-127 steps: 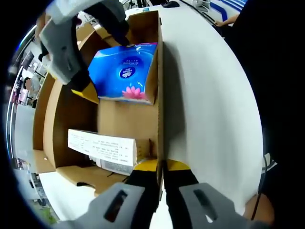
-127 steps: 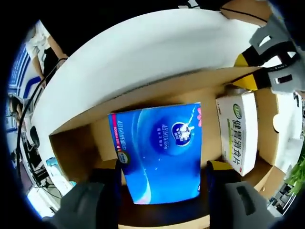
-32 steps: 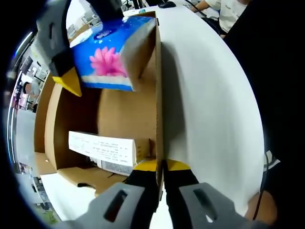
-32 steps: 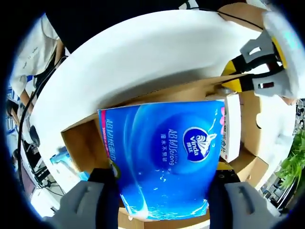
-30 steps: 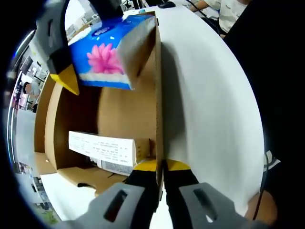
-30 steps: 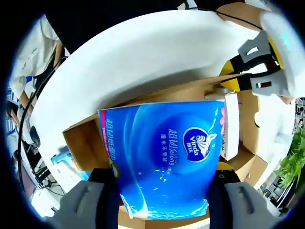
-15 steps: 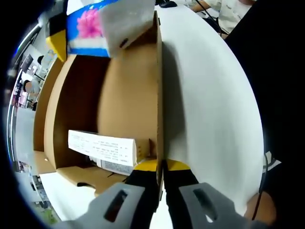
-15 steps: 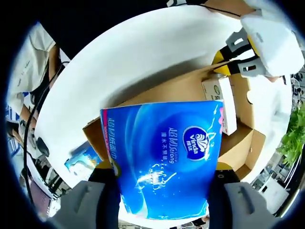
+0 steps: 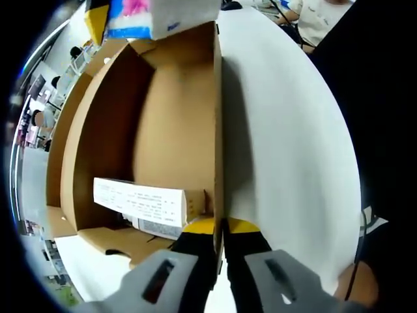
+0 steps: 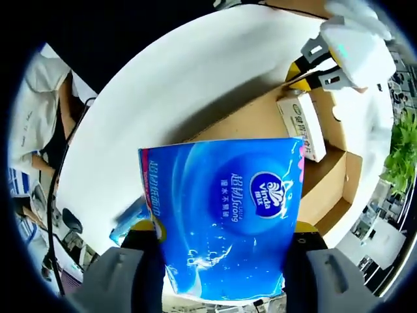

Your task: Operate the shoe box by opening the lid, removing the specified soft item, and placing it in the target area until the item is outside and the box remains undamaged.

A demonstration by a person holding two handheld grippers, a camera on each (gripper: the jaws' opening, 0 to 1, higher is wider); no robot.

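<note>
Left gripper view: tissue pack lifted above box

My left gripper [image 9: 221, 228] is clenched on the open shoe box's [image 9: 176, 124] side wall, a white carton [image 9: 146, 203] inside. My right gripper [image 10: 225, 238] clamps the blue tissue pack [image 10: 221, 215] above the white table [image 10: 163, 98].

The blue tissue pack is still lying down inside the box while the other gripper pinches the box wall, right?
Not quite. The right gripper holds the blue tissue pack lifted out above the box, as the right gripper view shows. The left gripper does pinch the box wall.
</note>
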